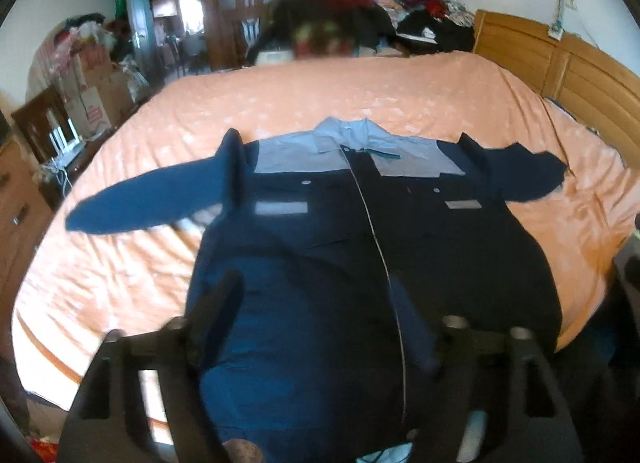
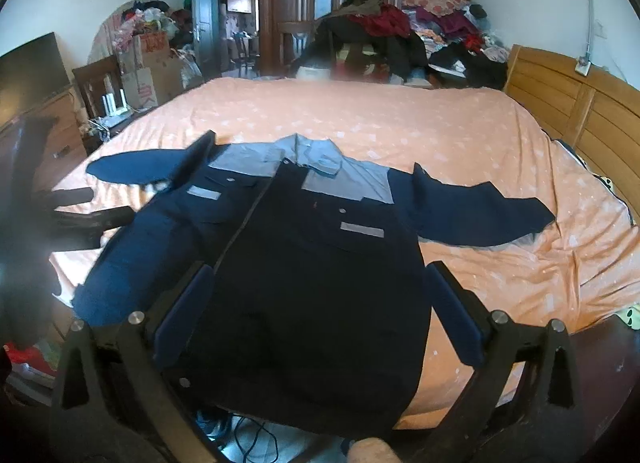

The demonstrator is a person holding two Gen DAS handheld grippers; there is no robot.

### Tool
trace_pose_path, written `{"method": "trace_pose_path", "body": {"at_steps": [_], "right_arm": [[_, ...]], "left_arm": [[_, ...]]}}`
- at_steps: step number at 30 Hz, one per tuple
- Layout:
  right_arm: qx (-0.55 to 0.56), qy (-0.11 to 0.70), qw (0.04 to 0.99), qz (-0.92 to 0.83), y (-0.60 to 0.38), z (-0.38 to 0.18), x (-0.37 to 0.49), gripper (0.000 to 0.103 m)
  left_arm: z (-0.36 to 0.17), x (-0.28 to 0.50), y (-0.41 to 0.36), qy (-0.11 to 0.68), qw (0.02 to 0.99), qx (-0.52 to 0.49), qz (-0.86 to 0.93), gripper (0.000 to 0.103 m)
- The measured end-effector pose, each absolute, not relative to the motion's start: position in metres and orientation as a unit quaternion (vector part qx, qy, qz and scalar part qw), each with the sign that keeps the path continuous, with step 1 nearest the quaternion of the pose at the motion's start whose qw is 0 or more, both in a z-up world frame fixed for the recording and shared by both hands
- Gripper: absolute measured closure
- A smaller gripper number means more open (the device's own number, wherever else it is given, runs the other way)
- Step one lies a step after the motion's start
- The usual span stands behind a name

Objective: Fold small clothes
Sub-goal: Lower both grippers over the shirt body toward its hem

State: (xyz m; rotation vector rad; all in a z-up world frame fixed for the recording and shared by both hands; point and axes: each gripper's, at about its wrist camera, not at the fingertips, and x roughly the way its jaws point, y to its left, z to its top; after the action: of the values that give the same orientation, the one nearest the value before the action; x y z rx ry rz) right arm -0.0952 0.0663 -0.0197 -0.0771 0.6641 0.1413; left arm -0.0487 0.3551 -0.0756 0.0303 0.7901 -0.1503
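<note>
A dark navy work jacket with a pale grey-blue yoke and collar [image 2: 304, 247] is lying front-up and spread flat on the bed's orange patterned sheet [image 2: 360, 119], hem hanging over the near edge and both sleeves stretched out sideways.

Starting at the left, the left gripper [image 1: 316, 315] is hovering over the lower front of the jacket with its jaws released and wide apart, holding nothing. Further right, the right gripper [image 2: 320, 303] is poised over the hem with its jaws likewise spread, the blue pads [image 2: 186, 313] straddling the dark panel without pinching it.

No fold appears made yet, so the step in hand is probably the first one. To do it well, each side should be pinched at the sleeve or shoulder seam and carried inward evenly, keeping the zip line straight and the fabric taut.

The left wrist view is blurred, so its fingertips are hard to make out. The hem's lowest edge is cut off behind the gripper frames, and the jacket's back is hidden.
</note>
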Motion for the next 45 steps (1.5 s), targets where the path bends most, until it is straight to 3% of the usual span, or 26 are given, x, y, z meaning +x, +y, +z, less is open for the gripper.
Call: {"method": "trace_pose_path", "body": {"at_steps": [4,7,9,13,17,45], "right_arm": [[-0.056,0.360,0.928,0.075,0.063,-0.062,-0.059,0.000],[-0.049,0.411,0.908,0.061,0.051,-0.107,-0.025,0.000],[-0.030,0.450,0.891,0.054,0.041,-0.140,-0.006,0.000],[-0.038,0.486,0.872,0.041,0.038,-0.183,0.004,0.000],[-0.015,0.470,0.881,0.049,0.032,-0.186,-0.005,0.000],[0.054,0.456,0.885,0.083,0.015,-0.193,-0.011,0.000]], "left_arm": [[-0.125,-0.003,0.359,0.430,0.901,0.049,-0.032,0.000],[-0.202,0.040,0.377,0.531,0.847,0.019,-0.009,0.000],[-0.222,0.043,0.382,0.529,0.849,0.017,-0.003,0.000],[-0.225,0.030,0.373,0.482,0.875,0.044,-0.001,0.000],[-0.230,0.020,0.374,0.456,0.889,0.037,-0.006,0.000],[-0.226,0.016,0.379,0.446,0.895,0.023,-0.009,0.000]]}}
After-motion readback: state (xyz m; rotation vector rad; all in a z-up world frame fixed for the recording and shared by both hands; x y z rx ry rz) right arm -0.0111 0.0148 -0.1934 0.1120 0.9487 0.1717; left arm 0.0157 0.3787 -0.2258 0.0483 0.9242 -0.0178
